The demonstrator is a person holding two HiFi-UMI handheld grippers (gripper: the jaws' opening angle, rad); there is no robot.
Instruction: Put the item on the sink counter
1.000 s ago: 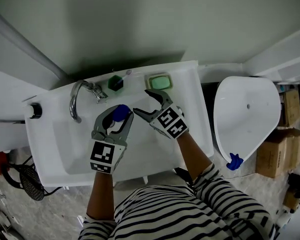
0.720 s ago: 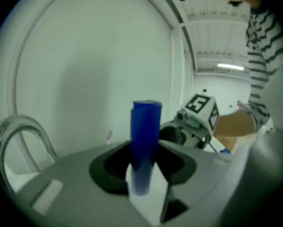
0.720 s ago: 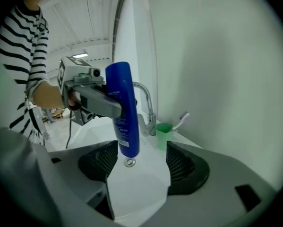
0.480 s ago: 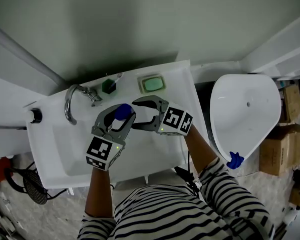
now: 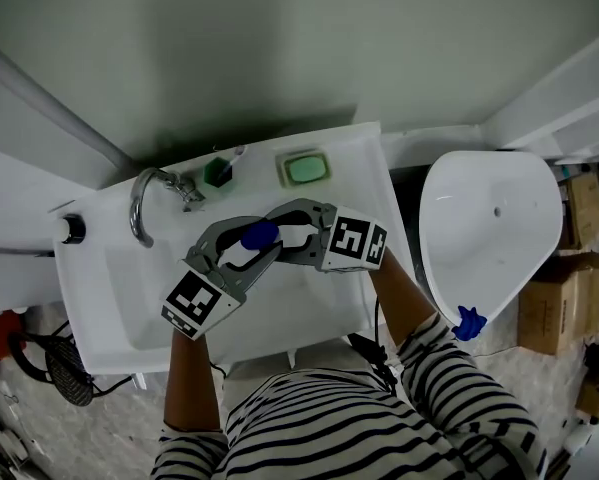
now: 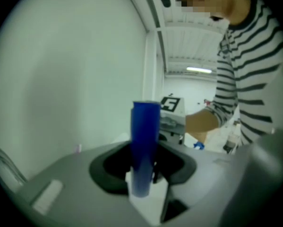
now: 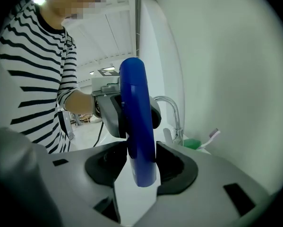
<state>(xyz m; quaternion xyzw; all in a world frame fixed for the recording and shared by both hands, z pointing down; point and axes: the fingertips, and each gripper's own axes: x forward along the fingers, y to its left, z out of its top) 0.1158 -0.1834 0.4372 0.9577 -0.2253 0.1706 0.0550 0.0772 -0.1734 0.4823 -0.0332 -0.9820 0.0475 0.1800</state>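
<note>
Left gripper (image 5: 247,246) clamps the blue tube (image 5: 261,234) above the sink (image 5: 99,298) basin, right of the faucet (image 5: 137,208), while the right gripper (image 5: 282,236), facing it from the opposite side, has just been closing its jaws and grips the same tube.

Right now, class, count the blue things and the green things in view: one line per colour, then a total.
Blue: 2 (tube, small piece at far right)
Green: 2 (soap bar, cup)
Total: 4
</note>
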